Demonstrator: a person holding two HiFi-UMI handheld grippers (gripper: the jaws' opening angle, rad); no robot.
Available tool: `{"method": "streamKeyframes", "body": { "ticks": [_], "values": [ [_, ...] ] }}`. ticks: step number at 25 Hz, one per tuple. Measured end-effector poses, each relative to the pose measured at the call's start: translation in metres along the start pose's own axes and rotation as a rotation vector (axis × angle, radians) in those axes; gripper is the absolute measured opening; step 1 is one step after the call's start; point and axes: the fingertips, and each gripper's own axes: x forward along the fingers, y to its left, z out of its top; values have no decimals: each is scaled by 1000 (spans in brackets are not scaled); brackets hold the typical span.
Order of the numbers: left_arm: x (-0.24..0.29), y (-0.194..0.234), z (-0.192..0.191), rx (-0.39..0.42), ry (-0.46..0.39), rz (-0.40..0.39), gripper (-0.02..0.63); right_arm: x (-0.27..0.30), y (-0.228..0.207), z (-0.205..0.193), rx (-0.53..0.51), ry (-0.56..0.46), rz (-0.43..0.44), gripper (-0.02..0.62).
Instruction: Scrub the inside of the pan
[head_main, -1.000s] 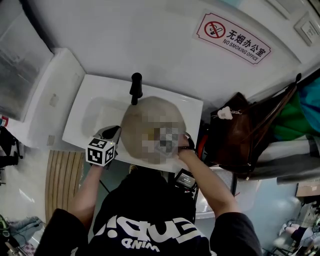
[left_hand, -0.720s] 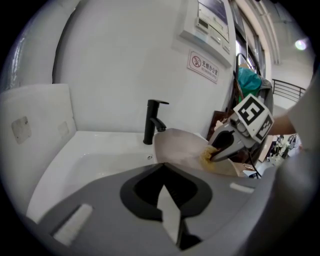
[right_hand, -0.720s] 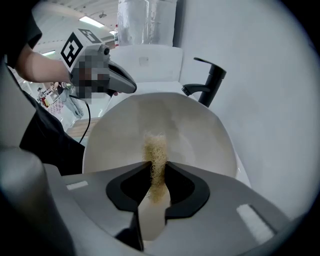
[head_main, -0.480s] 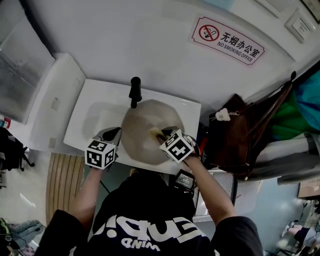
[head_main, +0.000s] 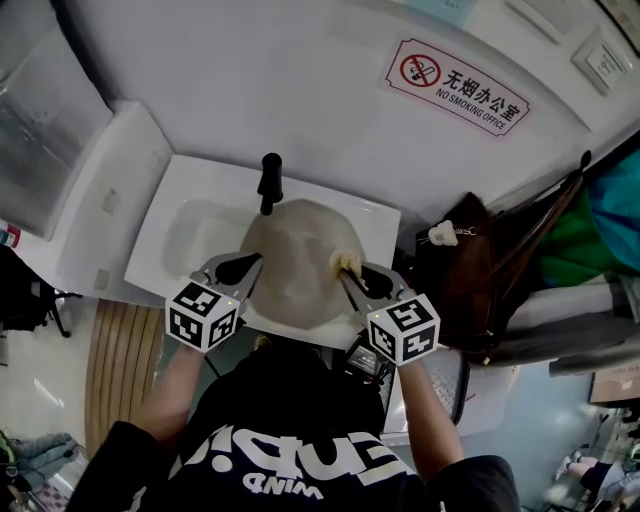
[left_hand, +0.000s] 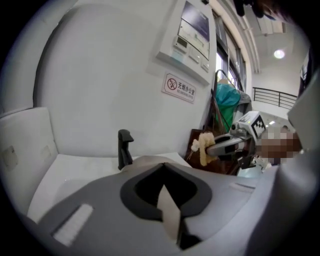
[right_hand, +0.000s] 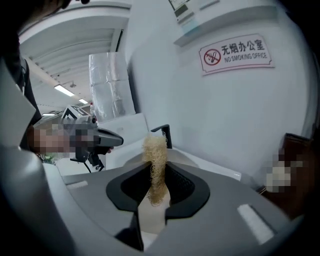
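White wall (head_main: 250, 80), no-smoking sign (head_main: 458, 85) above white sink (head_main: 150, 235).

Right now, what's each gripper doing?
Left gripper: shut on the pan rim.
Right gripper: shut on the scrubber.

Soft, even indoor light falls from above; the plain white wall (head_main: 250, 90) is bright and the head view's lower corners are dim. Both gripper views bulge and darken at their rims. A round ceiling lamp (left_hand: 279, 53) glares. The grey left hand-held gripper (left_hand: 163, 170) and right hand-held gripper (right_hand: 157, 169) loom blurred up close.
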Motion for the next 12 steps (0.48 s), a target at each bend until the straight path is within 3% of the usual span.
{"method": "streamKeyframes", "body": {
  "ticks": [6,12],
  "values": [
    [-15,-24,36,40,-112,-28,-2,-40,7,24,53,-208,-61,87],
    [-28,-35,60,78,-291,-45,-2,-58,19,35,-11,-376,-118,87]
  ]
}}
